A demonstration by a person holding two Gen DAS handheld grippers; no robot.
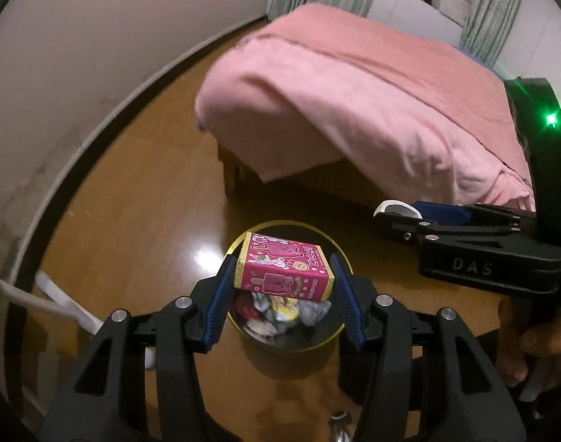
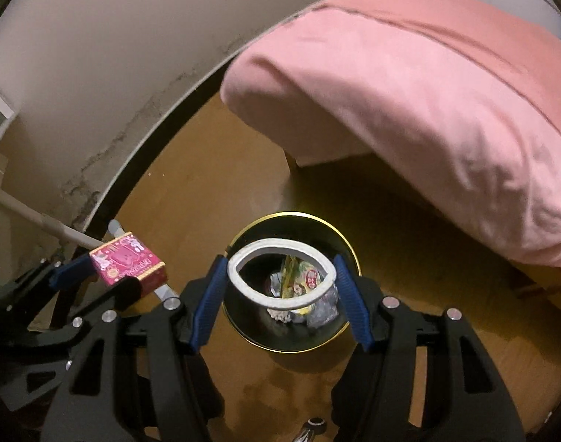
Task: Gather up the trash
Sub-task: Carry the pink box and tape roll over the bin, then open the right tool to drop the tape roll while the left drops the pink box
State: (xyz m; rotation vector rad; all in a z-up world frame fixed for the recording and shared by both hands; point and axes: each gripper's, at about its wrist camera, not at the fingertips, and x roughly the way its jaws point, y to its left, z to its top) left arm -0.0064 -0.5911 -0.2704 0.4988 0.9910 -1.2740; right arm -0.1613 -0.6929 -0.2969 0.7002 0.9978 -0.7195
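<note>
My left gripper (image 1: 282, 280) is shut on a pink ice-cream box (image 1: 284, 267) and holds it right above a round dark bin with a gold rim (image 1: 280, 348). Crumpled wrappers (image 1: 280, 311) lie inside the bin. In the right wrist view my right gripper (image 2: 280, 276) is shut on a white ring-shaped rim (image 2: 280, 276), squeezed into an oval, over the same bin (image 2: 291, 342) with wrappers (image 2: 302, 287) inside. The left gripper and its pink box (image 2: 127, 263) show at the left there. The right gripper's white ring (image 1: 398, 208) shows at the right of the left wrist view.
A bed under a pink blanket (image 1: 354, 103) stands beyond the bin on a brown wooden floor (image 1: 140, 221). A white wall with a dark skirting (image 1: 107, 129) curves along the left. White pipes (image 1: 59, 302) run low at the left. A hand (image 1: 530, 342) grips the right tool.
</note>
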